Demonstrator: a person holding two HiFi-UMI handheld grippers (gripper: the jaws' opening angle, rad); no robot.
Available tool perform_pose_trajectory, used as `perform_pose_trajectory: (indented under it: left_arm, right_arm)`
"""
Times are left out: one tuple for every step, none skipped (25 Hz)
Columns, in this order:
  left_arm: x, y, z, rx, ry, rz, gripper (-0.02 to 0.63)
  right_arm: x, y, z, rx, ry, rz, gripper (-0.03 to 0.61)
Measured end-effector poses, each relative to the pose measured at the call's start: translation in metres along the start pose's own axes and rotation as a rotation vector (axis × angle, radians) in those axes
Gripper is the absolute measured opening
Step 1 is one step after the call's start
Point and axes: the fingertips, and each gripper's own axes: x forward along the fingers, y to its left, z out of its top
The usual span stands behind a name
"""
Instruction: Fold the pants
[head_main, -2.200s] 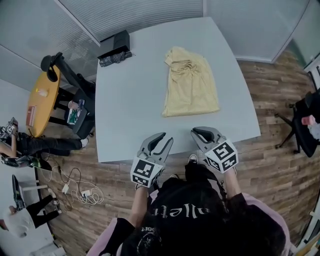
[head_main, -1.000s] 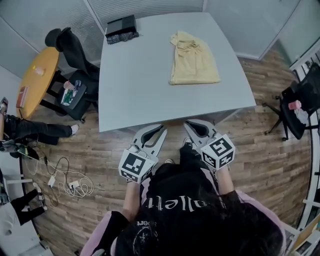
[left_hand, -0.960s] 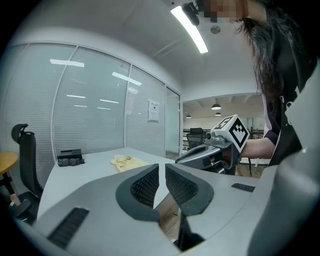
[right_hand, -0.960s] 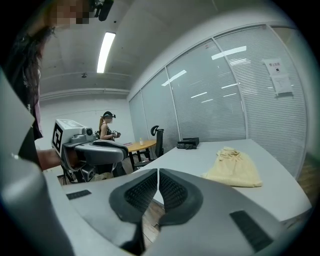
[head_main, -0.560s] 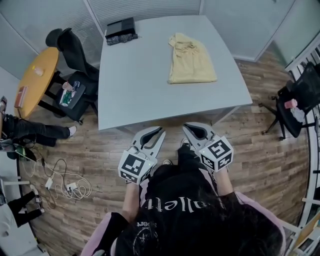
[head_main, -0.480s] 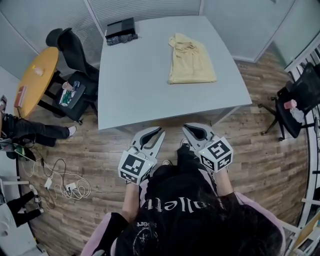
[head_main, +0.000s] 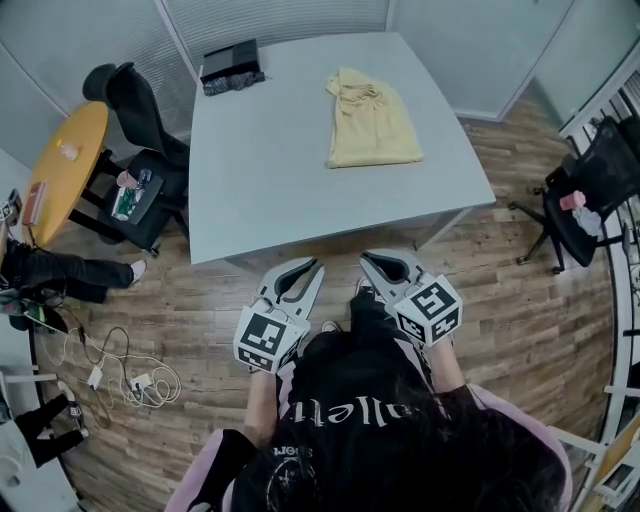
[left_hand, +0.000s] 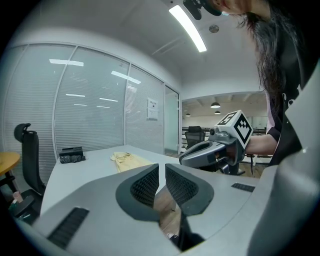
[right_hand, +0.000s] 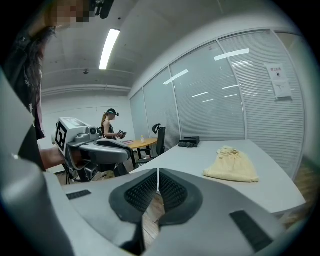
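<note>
Grey table (head_main: 260, 180) with yellow pants (head_main: 372, 122) — left gripper (head_main: 312, 270) with fingers barely apart, right gripper (head_main: 368, 260) with fingers pressed together.

Long dark hair falls over a black top (head_main: 350, 425) with white lettering and pale pink shoulders. The left gripper (head_main: 316, 268) and right gripper (head_main: 368, 260) are grey shells with black ribbed fingers (left_hand: 145, 185), each carrying a white cube (head_main: 265, 338) of black square markers.

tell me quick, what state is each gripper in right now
left gripper: barely open, holding nothing
right gripper: closed, holding nothing
</note>
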Motion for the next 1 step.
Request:
perform_pose_trajectory:
  left_arm:
    - [-0.0002,0.0002,-0.0008,0.000,0.002,0.000,0.060]
  right_arm:
    - [0.0005,0.0003,-0.0004,-0.001,0.001,0.001,0.026]
